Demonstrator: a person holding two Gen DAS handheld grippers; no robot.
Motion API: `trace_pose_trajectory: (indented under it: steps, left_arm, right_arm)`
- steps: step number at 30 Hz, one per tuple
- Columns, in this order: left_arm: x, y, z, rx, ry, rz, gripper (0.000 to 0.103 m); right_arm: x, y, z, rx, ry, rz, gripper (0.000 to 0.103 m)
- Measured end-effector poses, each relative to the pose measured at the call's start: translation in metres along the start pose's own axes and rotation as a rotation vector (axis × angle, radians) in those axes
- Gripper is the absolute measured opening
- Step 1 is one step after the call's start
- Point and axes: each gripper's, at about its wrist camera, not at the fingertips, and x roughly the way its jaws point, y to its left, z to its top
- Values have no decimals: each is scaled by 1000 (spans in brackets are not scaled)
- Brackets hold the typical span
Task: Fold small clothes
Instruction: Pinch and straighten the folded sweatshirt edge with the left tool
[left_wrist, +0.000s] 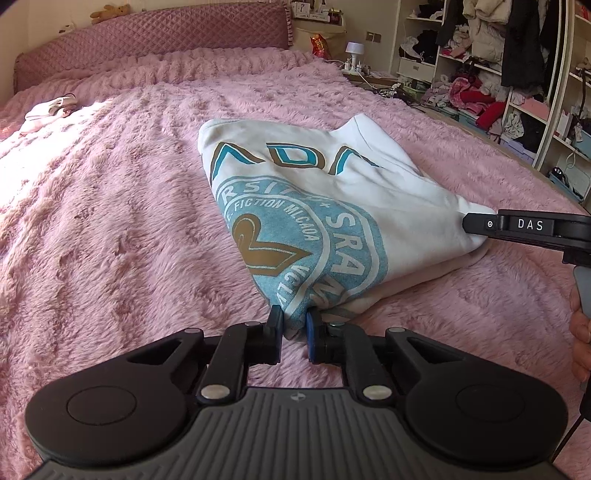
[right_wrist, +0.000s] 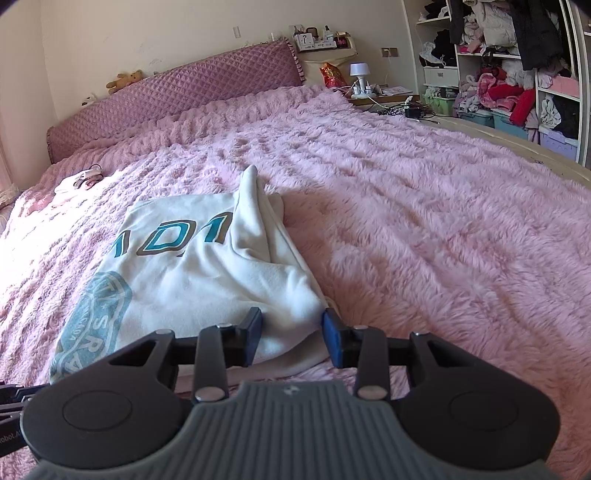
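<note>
The white sweatshirt (left_wrist: 306, 206) with a teal and gold print lies partly folded on the fluffy pink bedspread (left_wrist: 110, 221), straight ahead of both sets of fingers. The left gripper (left_wrist: 295, 325) has its jaws drawn nearly together on the near printed corner, the cloth bunched between the pads. The right gripper (right_wrist: 291, 328) stands a little wider, its pads pressing either side of a thick fold at the plain white near corner. Both grippers tilt down toward the bed from the near side. The left wrist view shows the right gripper from the side, its black finger (left_wrist: 480, 223) reaching onto the sweatshirt's edge, with part of a hand (left_wrist: 581, 332) behind it; the right wrist view shows a raised fold (right_wrist: 253, 206) standing beyond its fingers.
</note>
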Motion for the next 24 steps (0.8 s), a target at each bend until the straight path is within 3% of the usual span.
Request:
trace_pose_trajectory:
  steps: [1,7,12,15,17,19,21,24]
  left_arm:
    - [0,-2,0,10,-1,14,11]
    - [-11,-33,3,184,-24,185,9]
    - [11,-37,-7,250,84,212,8]
    - [14,-34,-9,270,124,213,8]
    - [8,-28,-8,246,157,195,6]
    - [-6,-15,-8,179,165,164,6]
    - [-22,-2,-4,103,137,130,6]
    - [-37,16,11,-11,63,59,6]
  right_arm:
    - [1,0,2,0,0,3,5]
    - [-25,2,13,-15,-108,-35,1]
    - [2,-8,-1,-10,21,-36,1]
    - [6,-6,-11,-43,38,-40,2]
    - [5,-4,-11,-78,30,-42,4]
    - [-4,-9,-3,-64,1,-24,12]
    - [-15,-15,10,-44,-72,5,30]
    - [-15,-15,38,-73,-152,53,35]
